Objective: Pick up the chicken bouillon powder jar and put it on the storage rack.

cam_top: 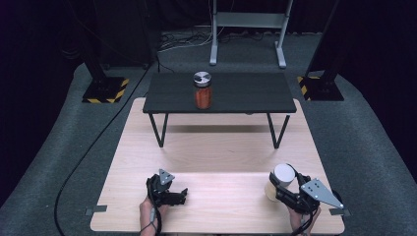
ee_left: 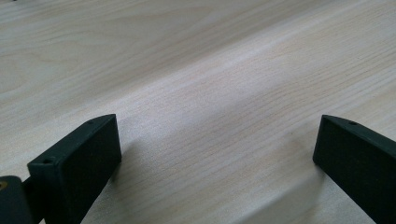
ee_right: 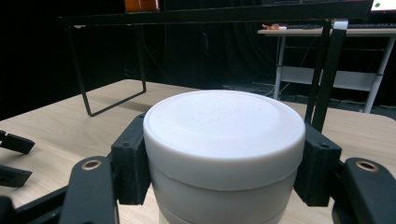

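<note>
My right gripper [cam_top: 281,186] is shut on a round white-lidded container [cam_top: 283,175] at the near right of the wooden table [cam_top: 221,147]. In the right gripper view the black pads [ee_right: 130,163] press on both sides of the container [ee_right: 224,135], just under its lid, and its base is hidden. My left gripper [cam_top: 183,195] rests low at the near left, pointing right. Its jaws stand wide apart with only bare wood between them, so the left gripper [ee_left: 215,128] is open. The left gripper's jaw tips [ee_right: 14,158] also show at the left edge of the right gripper view.
A low black side table [cam_top: 221,93] on thin metal legs stands across the far half of the wooden table. On it sits an orange jar [cam_top: 203,94] with a grey and black lid. A metal stand [cam_top: 248,29] is behind, on grey floor.
</note>
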Demonstrator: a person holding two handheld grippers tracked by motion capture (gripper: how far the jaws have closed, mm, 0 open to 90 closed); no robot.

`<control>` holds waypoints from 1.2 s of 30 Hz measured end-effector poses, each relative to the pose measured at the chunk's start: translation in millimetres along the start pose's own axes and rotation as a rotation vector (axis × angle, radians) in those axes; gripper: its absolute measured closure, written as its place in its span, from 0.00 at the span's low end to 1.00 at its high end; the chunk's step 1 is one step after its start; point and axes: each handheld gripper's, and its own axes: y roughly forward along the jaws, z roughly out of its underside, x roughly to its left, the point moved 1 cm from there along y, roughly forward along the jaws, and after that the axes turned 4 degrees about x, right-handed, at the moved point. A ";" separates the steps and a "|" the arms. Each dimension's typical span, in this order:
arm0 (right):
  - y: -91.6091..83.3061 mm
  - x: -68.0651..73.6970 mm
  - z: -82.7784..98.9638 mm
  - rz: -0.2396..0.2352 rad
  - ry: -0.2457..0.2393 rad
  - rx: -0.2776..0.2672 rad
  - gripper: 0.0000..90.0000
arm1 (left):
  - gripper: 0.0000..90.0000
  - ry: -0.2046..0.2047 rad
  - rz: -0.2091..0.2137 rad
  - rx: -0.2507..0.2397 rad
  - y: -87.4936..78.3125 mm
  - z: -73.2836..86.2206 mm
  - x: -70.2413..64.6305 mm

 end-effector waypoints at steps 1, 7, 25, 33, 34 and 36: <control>0.4 -0.4 -1.3 -0.001 0.001 -0.003 0.37 | 0.01 0.000 0.000 0.000 0.0 0.1 0.0; 3.7 -1.0 -10.3 -0.004 -0.013 -0.011 0.37 | 0.01 0.001 0.001 0.000 0.0 0.0 0.3; 15.7 -6.4 -38.5 -0.027 -0.044 -0.019 0.37 | 0.01 0.001 0.001 0.000 0.0 0.0 0.3; 23.5 -11.7 -50.4 -0.038 -0.047 -0.014 0.37 | 0.01 0.001 0.002 0.000 0.1 0.0 0.4; 25.0 -12.4 -53.0 -0.038 -0.051 -0.012 0.37 | 0.01 0.001 0.002 0.000 0.1 0.0 0.5; 27.2 -13.0 -56.5 -0.038 -0.054 -0.010 0.37 | 0.01 0.001 0.003 0.000 0.1 0.0 0.7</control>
